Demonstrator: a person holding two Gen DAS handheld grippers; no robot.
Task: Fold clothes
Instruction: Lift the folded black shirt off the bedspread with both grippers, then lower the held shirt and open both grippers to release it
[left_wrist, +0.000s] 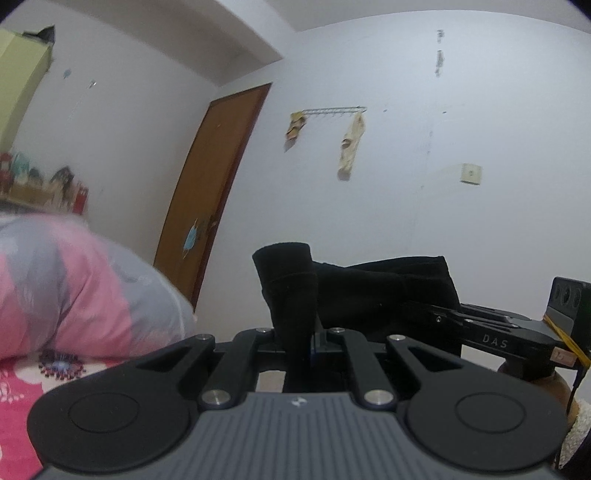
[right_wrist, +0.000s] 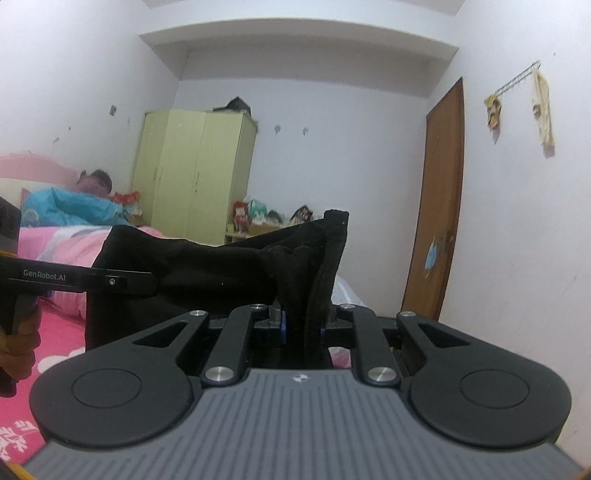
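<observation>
Black garment (left_wrist: 384, 291) held aloft above the pink bed (right_wrist: 59, 332), stretched between left gripper (left_wrist: 301, 332) and right gripper (right_wrist: 303, 328), each clamped on an edge; long axis runs three-to-nine o'clock between them.

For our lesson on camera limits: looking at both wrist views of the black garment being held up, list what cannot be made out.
- Left wrist view: the left gripper fingertips are hidden by the black garment.
- Right wrist view: the right gripper fingertips are likewise wrapped in cloth.
- Both views: the garment's type and lower hem, hidden behind the gripper bodies.
- Left wrist view: the pink quilt is motion-blurred.
</observation>
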